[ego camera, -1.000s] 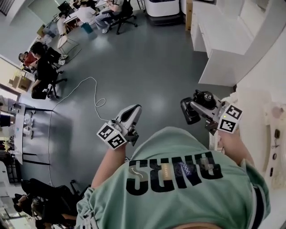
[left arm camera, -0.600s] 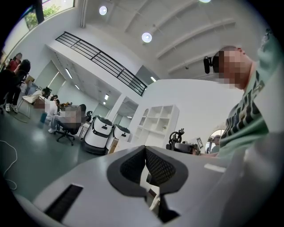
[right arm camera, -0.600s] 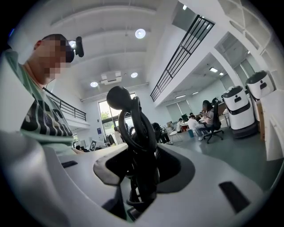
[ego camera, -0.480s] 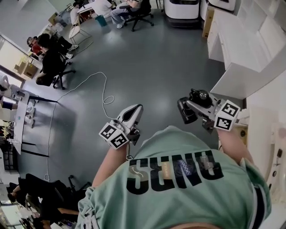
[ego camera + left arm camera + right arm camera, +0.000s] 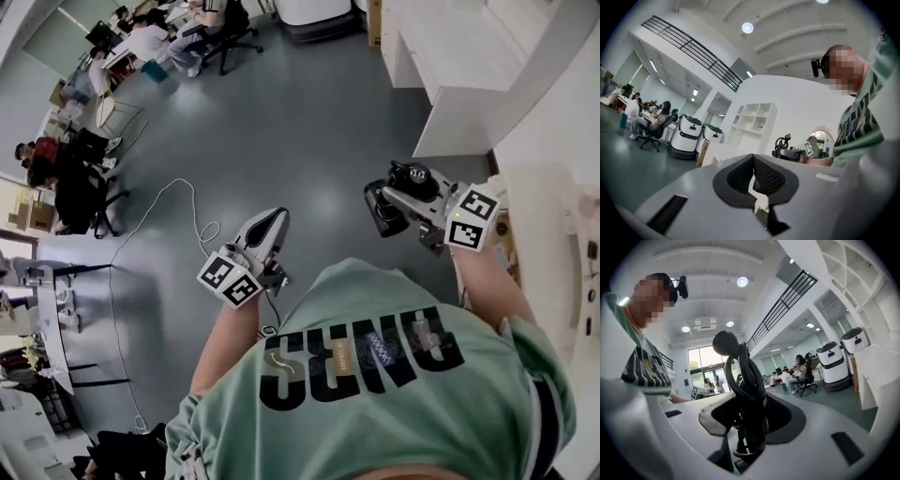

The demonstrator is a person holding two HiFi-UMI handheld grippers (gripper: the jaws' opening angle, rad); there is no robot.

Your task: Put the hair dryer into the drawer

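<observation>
Grey floor (image 5: 309, 122) spreads under a person standing in a large open workroom. Held level in front of the body, the right hand-held gripper (image 5: 394, 192) pinches the black hair dryer (image 5: 382, 211) between its jaws. The dryer stands upright between the pads, with its black cord (image 5: 412, 176) coiled in loops on top. So the hair dryer hangs above the floor, near the white shelving (image 5: 450, 66) at the upper right.

The left hand-held gripper (image 5: 274, 223) also points level, well apart from the right one. Its jaws are pressed together with nothing between them. Each gripper carries a cube of black-and-white square markers, which bear no letters.

The only readable writing is the large dark print across the green shirt (image 5: 375, 412); it looks like "SENG", though the fold of the cloth makes the second letter uncertain. The shirt fills the lower part of the head view and hides whatever lies beneath the arms.

Farther out, a thin white cable (image 5: 178, 192) snakes over the floor. People sit on office chairs (image 5: 230, 33) at the top left, and a long white table (image 5: 47, 328) runs along the left edge. White wheeled machines (image 5: 686, 136) stand beside the shelving.
</observation>
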